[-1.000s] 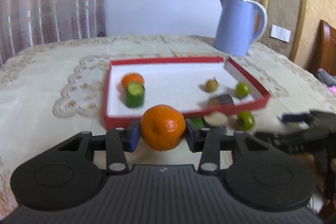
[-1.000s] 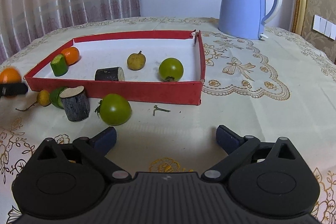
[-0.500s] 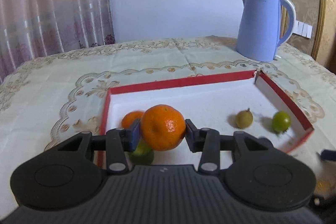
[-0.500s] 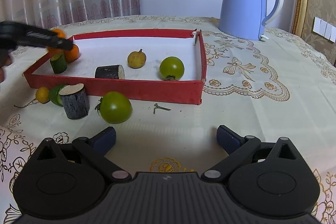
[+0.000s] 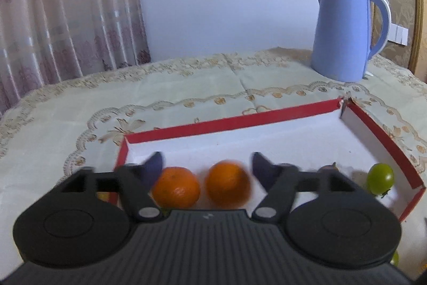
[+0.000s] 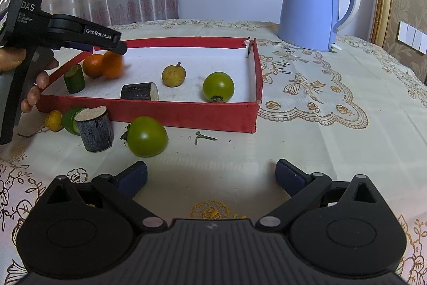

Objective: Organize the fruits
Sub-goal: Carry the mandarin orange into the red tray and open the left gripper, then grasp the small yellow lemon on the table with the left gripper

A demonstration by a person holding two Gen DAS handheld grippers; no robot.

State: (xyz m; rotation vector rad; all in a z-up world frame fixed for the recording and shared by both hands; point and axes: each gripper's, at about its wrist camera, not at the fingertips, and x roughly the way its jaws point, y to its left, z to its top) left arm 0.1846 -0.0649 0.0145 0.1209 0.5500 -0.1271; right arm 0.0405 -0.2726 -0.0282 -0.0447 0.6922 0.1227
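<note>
My left gripper (image 5: pixel 207 164) hangs over the near-left corner of the red tray (image 5: pixel 232 122), its jaws opening. A blurred orange (image 5: pixel 228 183) sits between the fingers, and neither pad touches it. It lies beside a second orange (image 5: pixel 176 190) on the tray's white floor. From the right wrist view the left gripper (image 6: pixel 117 44) is just above the two oranges (image 6: pixel 113 66). My right gripper (image 6: pixel 212 172) is open and empty, low over the tablecloth. A green tomato (image 6: pixel 146 136) lies in front of it, outside the tray.
Inside the tray are a green cylinder (image 6: pixel 74 78), a dark log (image 6: pixel 139 92), a yellow-brown fruit (image 6: pixel 173 75) and a green tomato (image 6: pixel 218 86). Outside it lie a log stump (image 6: pixel 94 128), a green piece (image 6: pixel 70 120) and a small yellow fruit (image 6: pixel 54 120). A blue kettle (image 6: pixel 315 7) stands behind.
My left gripper carried the orange forward over the tray, then its jaws spread and the orange dropped next to the other orange. The right gripper stayed still.
</note>
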